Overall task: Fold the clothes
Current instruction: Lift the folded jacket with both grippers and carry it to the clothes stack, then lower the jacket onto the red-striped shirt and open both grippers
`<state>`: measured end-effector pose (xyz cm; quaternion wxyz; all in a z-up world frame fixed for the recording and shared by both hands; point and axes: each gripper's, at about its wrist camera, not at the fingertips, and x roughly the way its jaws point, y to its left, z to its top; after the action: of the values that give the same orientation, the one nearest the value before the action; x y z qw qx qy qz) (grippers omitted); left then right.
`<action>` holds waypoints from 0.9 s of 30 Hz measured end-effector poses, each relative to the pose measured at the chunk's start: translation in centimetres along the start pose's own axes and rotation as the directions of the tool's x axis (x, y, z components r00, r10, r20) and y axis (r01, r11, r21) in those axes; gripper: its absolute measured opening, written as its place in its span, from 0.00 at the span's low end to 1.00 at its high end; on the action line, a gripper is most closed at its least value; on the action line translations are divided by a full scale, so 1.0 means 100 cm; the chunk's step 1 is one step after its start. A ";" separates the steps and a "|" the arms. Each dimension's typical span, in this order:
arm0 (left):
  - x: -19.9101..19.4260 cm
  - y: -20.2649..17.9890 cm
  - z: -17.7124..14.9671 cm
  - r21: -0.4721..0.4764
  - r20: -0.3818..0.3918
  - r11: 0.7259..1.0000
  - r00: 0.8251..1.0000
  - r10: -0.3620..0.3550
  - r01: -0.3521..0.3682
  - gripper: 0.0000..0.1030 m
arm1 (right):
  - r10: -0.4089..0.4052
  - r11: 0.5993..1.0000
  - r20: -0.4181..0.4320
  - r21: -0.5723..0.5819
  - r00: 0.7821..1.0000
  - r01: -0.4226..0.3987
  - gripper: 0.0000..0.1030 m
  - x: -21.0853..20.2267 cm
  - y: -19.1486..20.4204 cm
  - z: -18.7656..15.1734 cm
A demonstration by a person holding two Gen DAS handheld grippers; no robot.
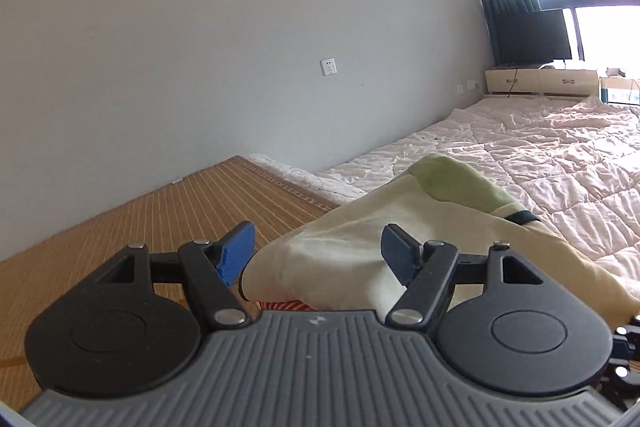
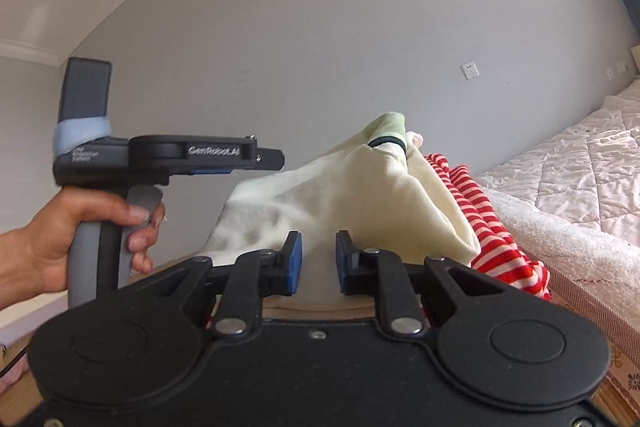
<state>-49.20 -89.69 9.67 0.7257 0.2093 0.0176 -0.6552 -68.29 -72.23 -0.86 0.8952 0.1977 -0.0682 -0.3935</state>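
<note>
A cream garment (image 1: 352, 247) with a pale green collar and dark trim lies heaped on a woven mat. In the left wrist view my left gripper (image 1: 318, 253) stands open just above its near edge, blue pads wide apart and nothing between them. A red-and-white striped garment (image 2: 496, 227) lies under and to the right of the cream garment (image 2: 360, 195). My right gripper (image 2: 319, 263) hovers low over the cream cloth's near side, its pads a narrow gap apart, with the cloth showing behind the gap. A hand (image 2: 80, 227) holds the left gripper (image 2: 276, 160) at the left.
The woven bamboo mat (image 1: 180, 211) stretches left to a bare grey wall. A bed with a rumpled pink quilt (image 1: 540, 155) and a white fleecy edge (image 2: 560, 227) lies to the right. Far back stand a low cabinet (image 1: 540, 81), a dark screen and a bright window.
</note>
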 end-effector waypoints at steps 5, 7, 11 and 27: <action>0.027 0.022 -0.013 -0.020 -0.026 0.994 0.994 0.109 -0.110 0.76 | 0.074 0.996 -0.021 0.045 0.997 -0.073 0.20 -0.006 -0.005 0.000; 0.025 0.036 -0.013 -0.102 -0.006 0.988 0.993 0.117 -0.117 0.75 | 0.085 0.996 -0.006 0.038 0.996 -0.085 0.28 -0.005 -0.003 0.003; 0.007 0.064 -0.010 -0.236 -0.025 0.971 0.999 0.032 -0.037 0.75 | 0.172 0.985 0.035 -0.033 0.984 -0.171 0.30 0.002 0.005 0.010; 0.031 0.056 -0.032 -0.412 -0.065 0.911 0.997 -0.033 0.003 0.78 | 0.291 0.946 -0.098 -0.120 0.952 -0.302 0.30 -0.008 0.031 0.021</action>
<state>-42.58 -91.29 7.36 0.7463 0.0747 0.1826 -0.6358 -67.34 -70.35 2.31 0.9574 0.1405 -0.0352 -0.2499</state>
